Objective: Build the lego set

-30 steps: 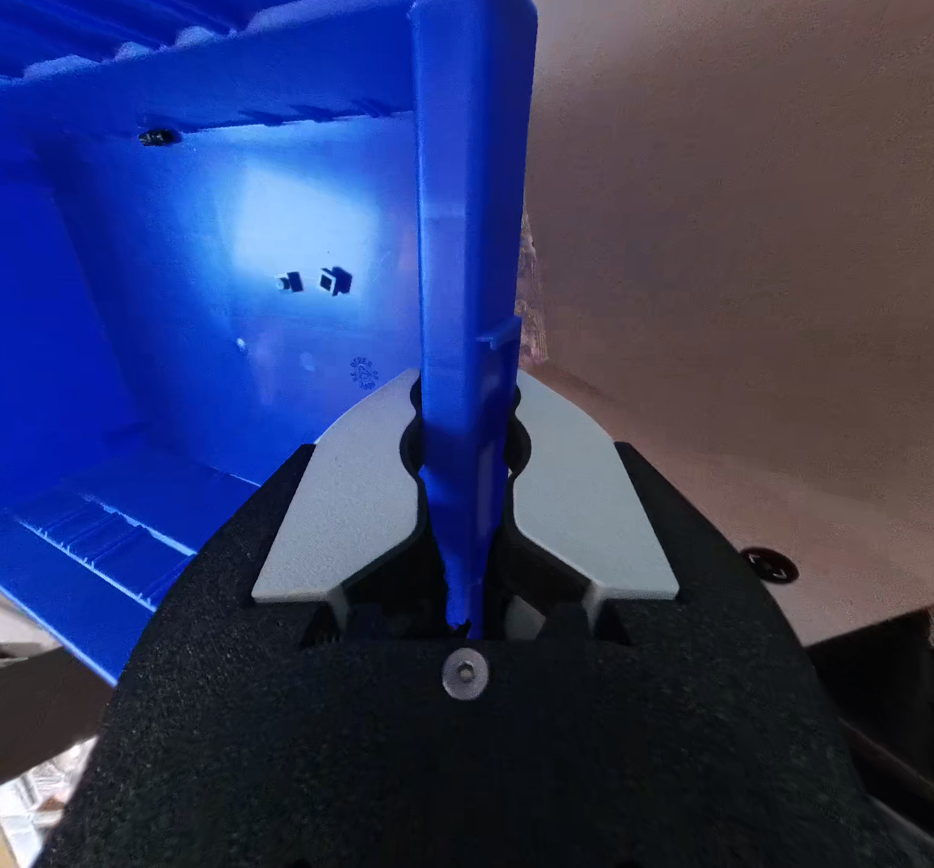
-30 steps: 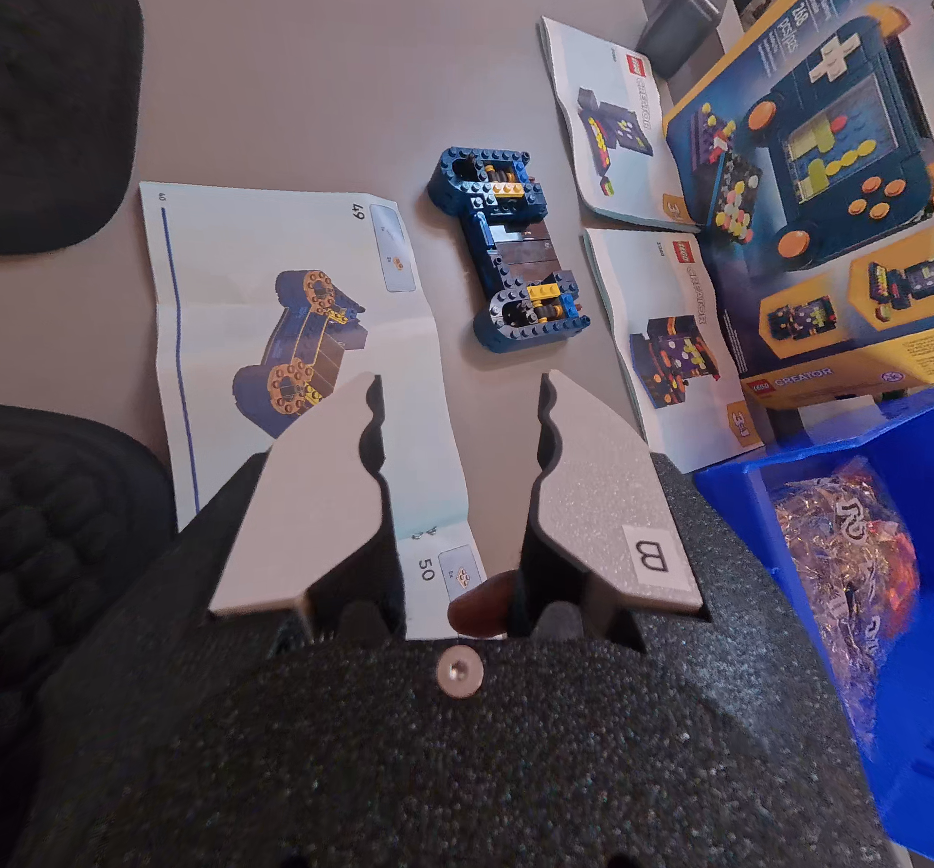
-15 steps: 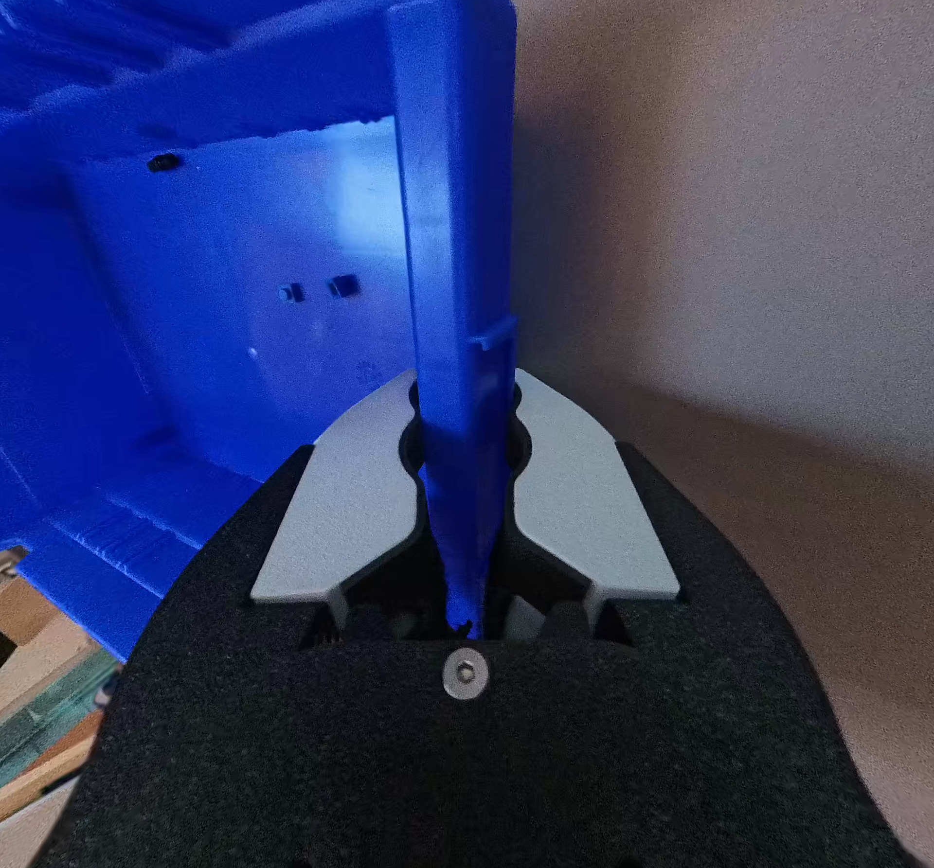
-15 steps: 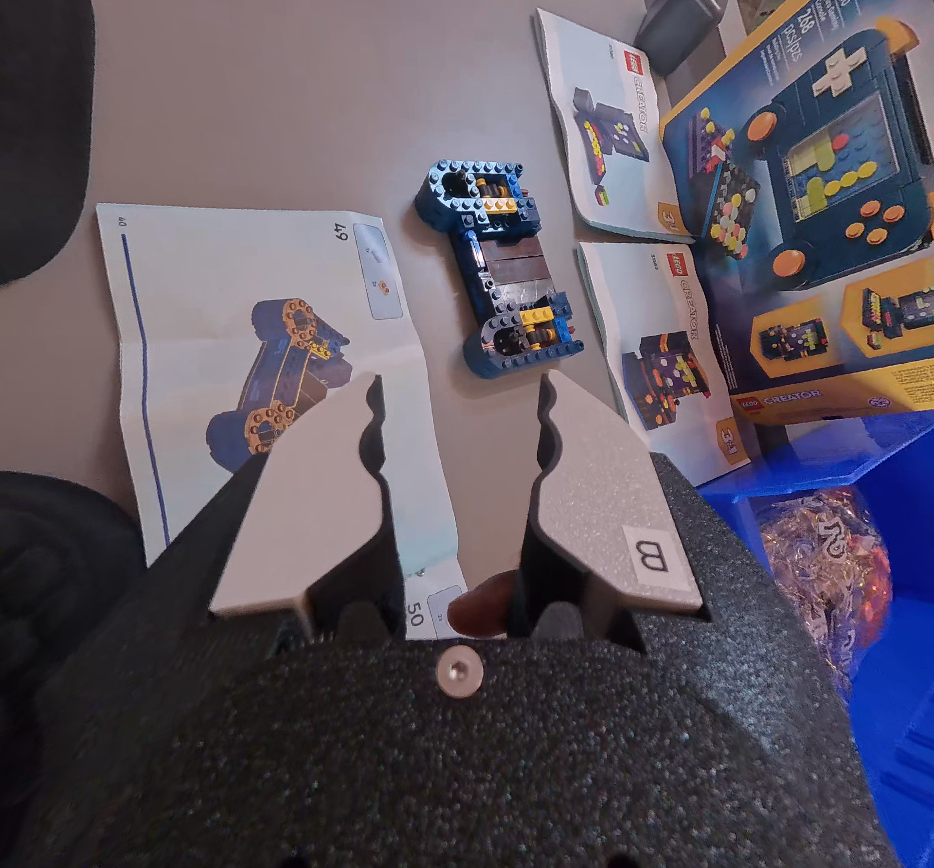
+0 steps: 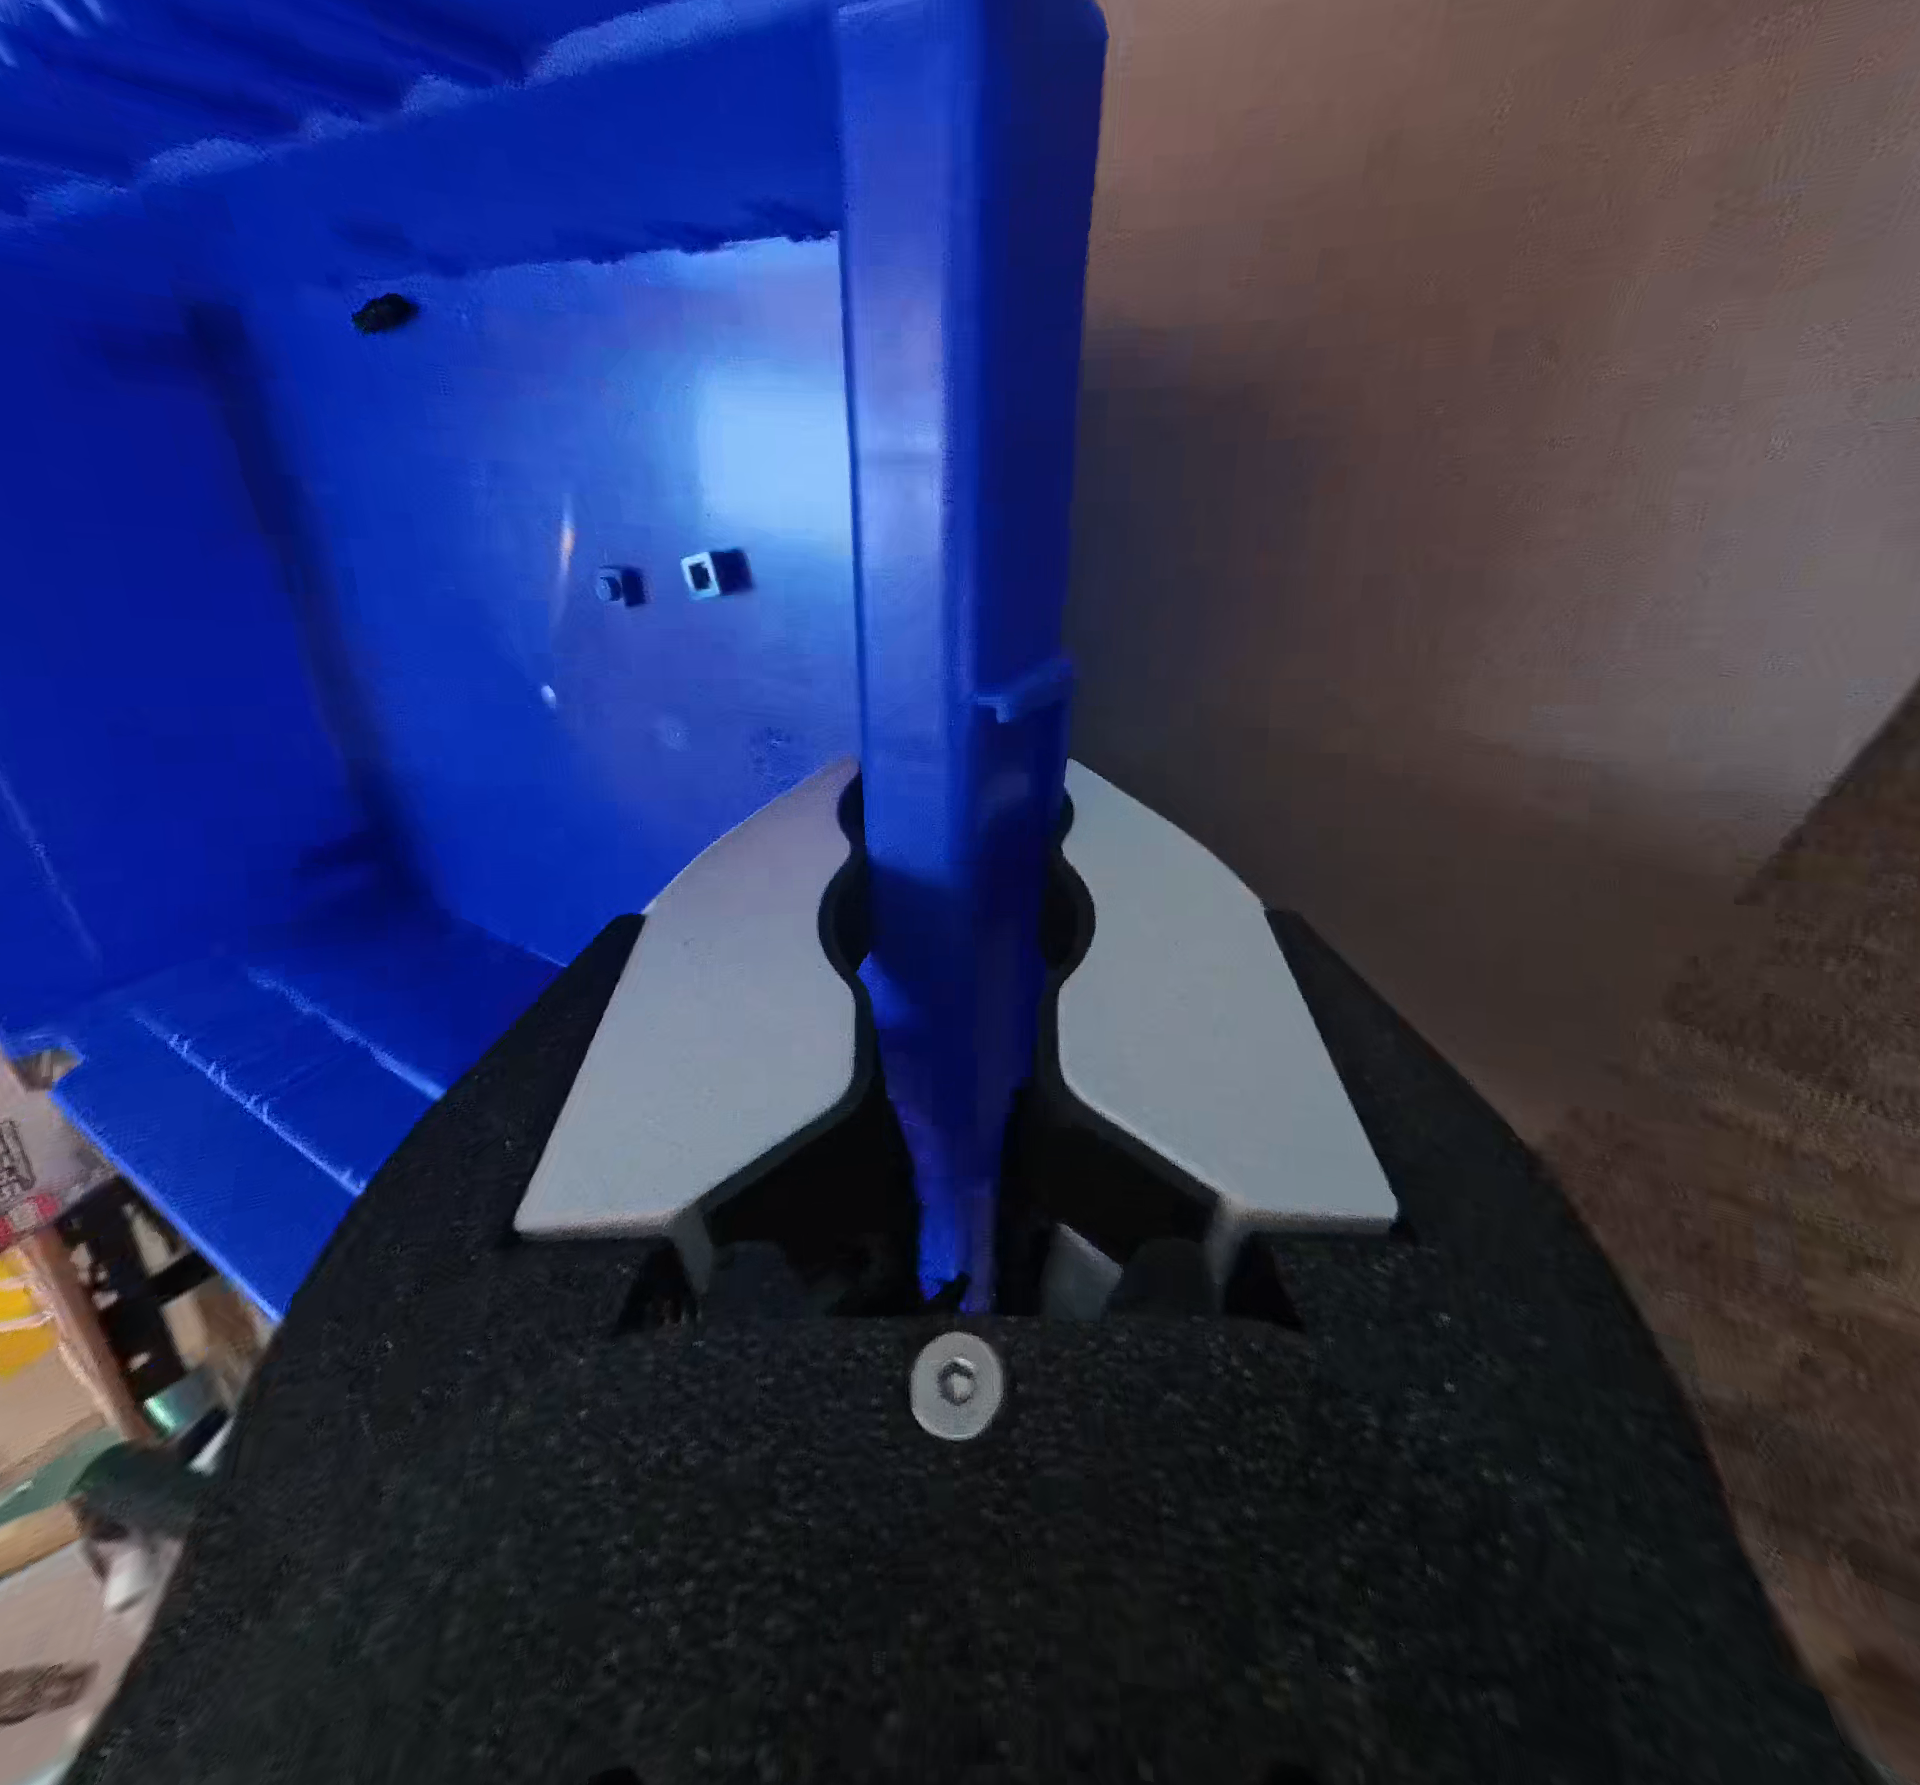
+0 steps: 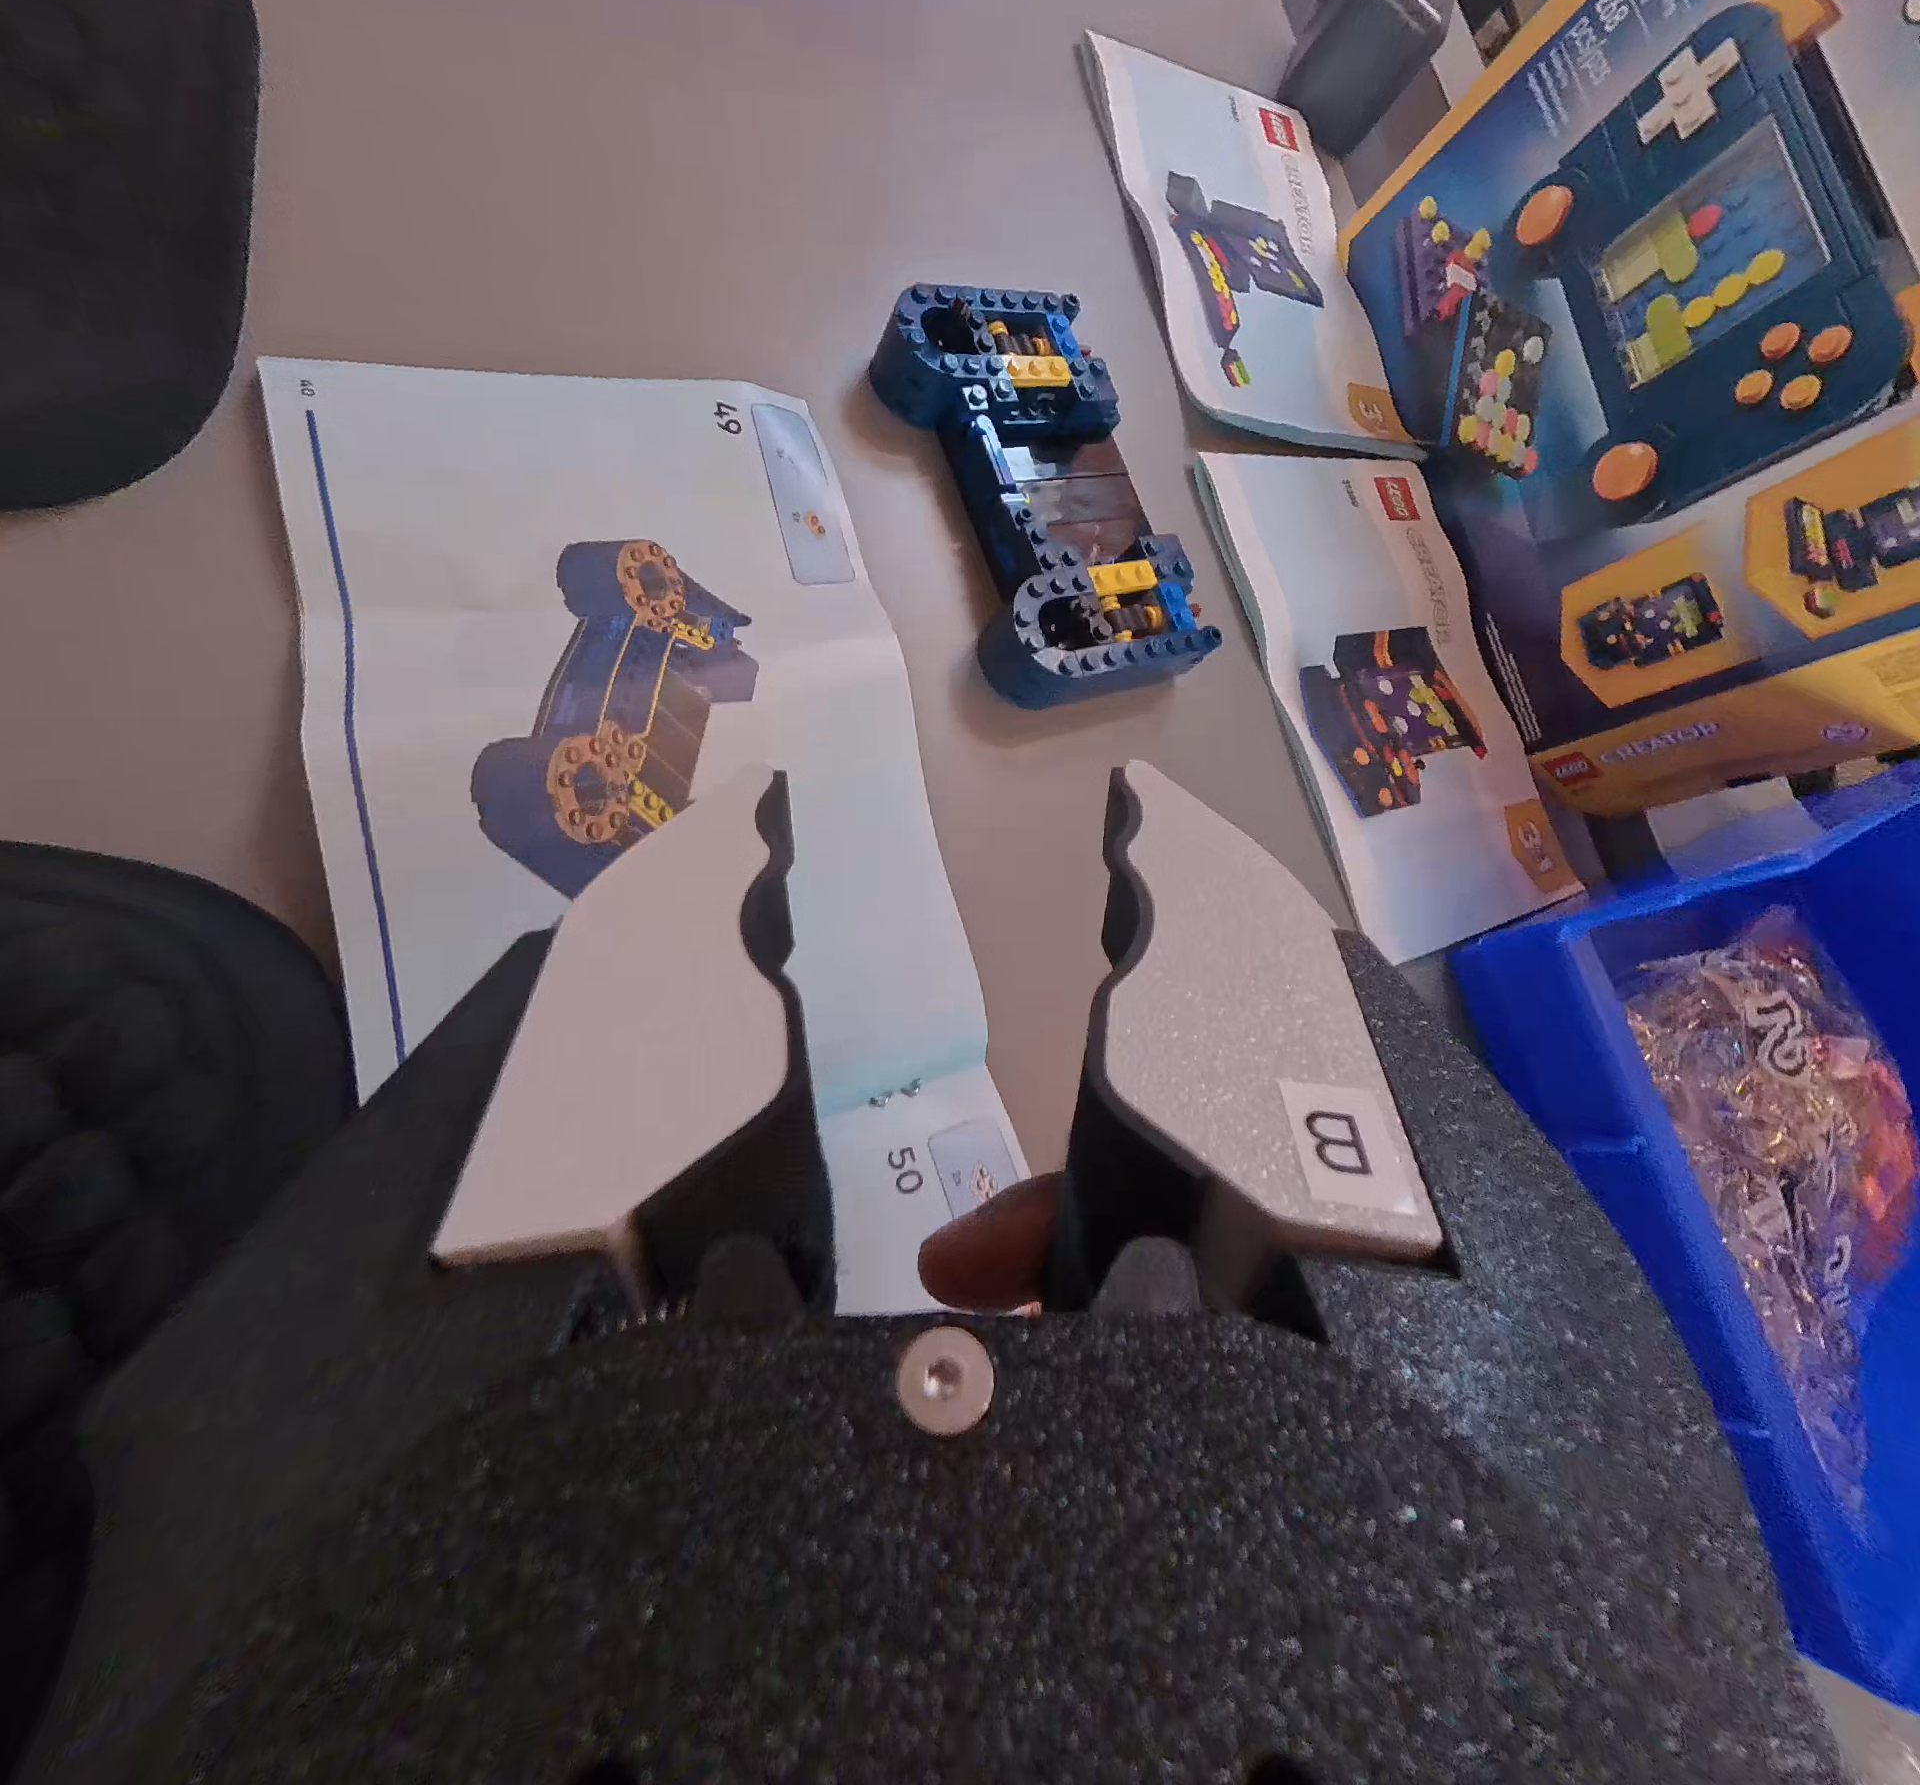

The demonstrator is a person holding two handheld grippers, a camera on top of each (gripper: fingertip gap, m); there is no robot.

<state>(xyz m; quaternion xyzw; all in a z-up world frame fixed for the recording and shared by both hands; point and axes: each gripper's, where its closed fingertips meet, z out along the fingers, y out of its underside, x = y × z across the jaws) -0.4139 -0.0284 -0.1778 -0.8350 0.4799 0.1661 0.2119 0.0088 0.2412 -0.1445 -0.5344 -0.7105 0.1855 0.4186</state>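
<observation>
Left gripper: smooth blue plastic bin wall is clamped between grey fingers
Right gripper: fingers are held apart, bare, above matte worktop, near studded brick model

Bare grey table ahead of right fingers; brick model just ahead-right; blue bin crowds right side.

A hobby or play corner indoors, likely a home or office room. Ahead of the right tool, a grey table carries a half-built brick model, open instruction booklets and the toy set's box. A blue bin of bagged parts stands to its right.
</observation>
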